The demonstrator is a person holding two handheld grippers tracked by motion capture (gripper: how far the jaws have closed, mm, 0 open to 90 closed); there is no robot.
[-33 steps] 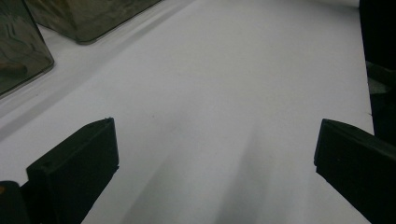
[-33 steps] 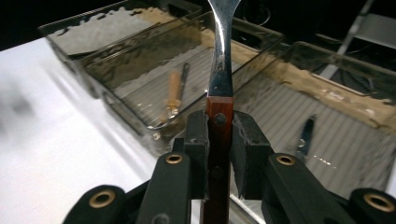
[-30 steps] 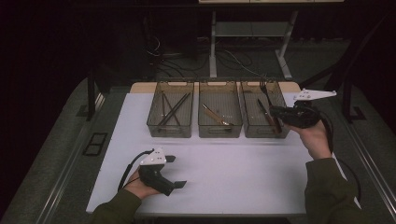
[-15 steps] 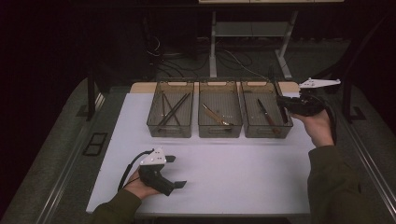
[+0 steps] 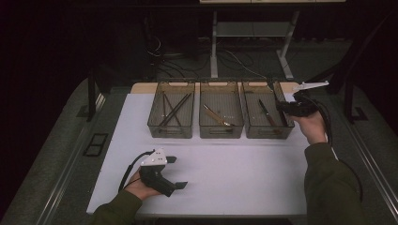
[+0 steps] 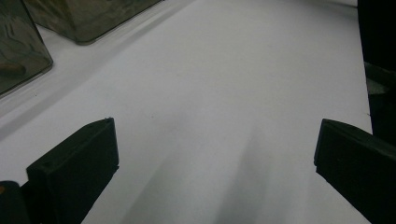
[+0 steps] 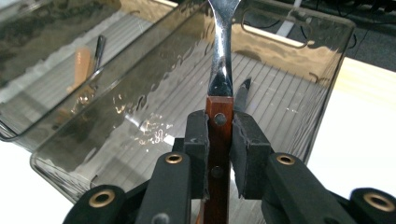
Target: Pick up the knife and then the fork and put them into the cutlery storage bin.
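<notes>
Right claw (image 7: pixel 219 135) is yours to watch: its jaws are pinched on the red-brown wooden handle of a knife (image 7: pixel 219 84), gripping just below the rivet so the steel blade stands clear toward the top centre of the right gripper view. You hold it over the right-hand bin (image 5: pixel 266 116), at the right of the high view, which looks like a sorting move: the knife is poised above the bin that already has another knife (image 5: pixel 264 110) lying on its ribbed floor. Gripping low on the handle keeps the blade free to go in first.

Your left claw (image 5: pixel 178 172) rests low on the white bench (image 5: pixel 244 173) at the lower left of the high view, jaws spread wide with nothing between them, parked out of the way.

The blade's tip is cut off by the top edge of the right gripper view, and the handle's butt is hidden behind the jaws. The middle bin (image 5: pixel 220 116) and left bin (image 5: pixel 172 115) hold dark, slender utensils, but dim light and tinted walls keep you from telling their kind.
</notes>
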